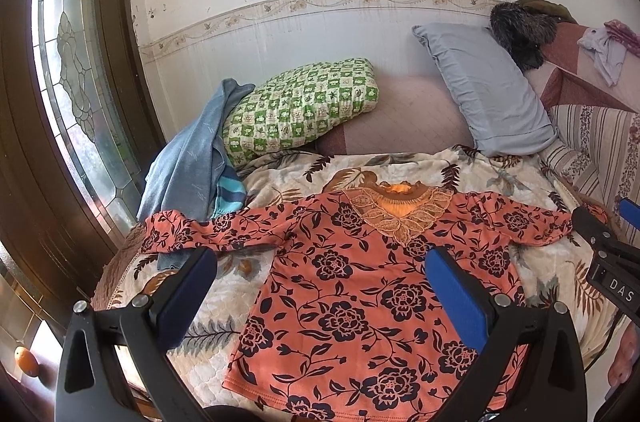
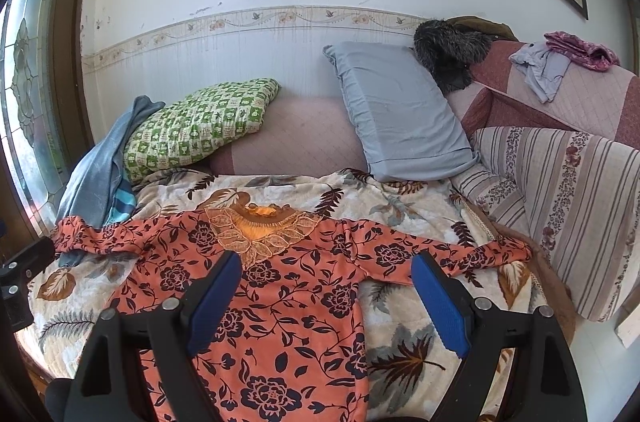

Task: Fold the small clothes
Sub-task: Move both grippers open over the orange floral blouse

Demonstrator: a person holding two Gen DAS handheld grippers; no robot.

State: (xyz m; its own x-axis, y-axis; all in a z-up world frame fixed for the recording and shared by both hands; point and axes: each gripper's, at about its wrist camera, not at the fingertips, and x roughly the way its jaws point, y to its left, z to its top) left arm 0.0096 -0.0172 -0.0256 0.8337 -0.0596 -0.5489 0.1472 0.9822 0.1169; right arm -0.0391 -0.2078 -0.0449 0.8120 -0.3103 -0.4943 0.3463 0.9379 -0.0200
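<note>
Bed covering: a leaf-printed quilt [image 1: 400, 166] is spread over the whole working surface, with sofa cushions behind.

Pillows: a grey pillow [image 2: 396, 110] and a green checked pillow [image 2: 200, 126] are propped against the back, well apart from the work.

Blue garment [image 1: 188, 158]: heaped at the left edge, its lower part lying under the end of one sleeve.

Orange floral top [image 1: 360, 294]: laid flat and face up in the middle of the quilt, lace collar away from the cameras, both sleeves stretched out sideways. No fold is seen in it (the task is judged to be at its start, with sleeves and body all left to fold).

Left gripper [image 1: 320, 274]: held over the top's left half, jaws wide apart, nothing gripped.

Right gripper [image 2: 326, 278]: held over the top's right side, jaws likewise spread, nothing gripped.
</note>
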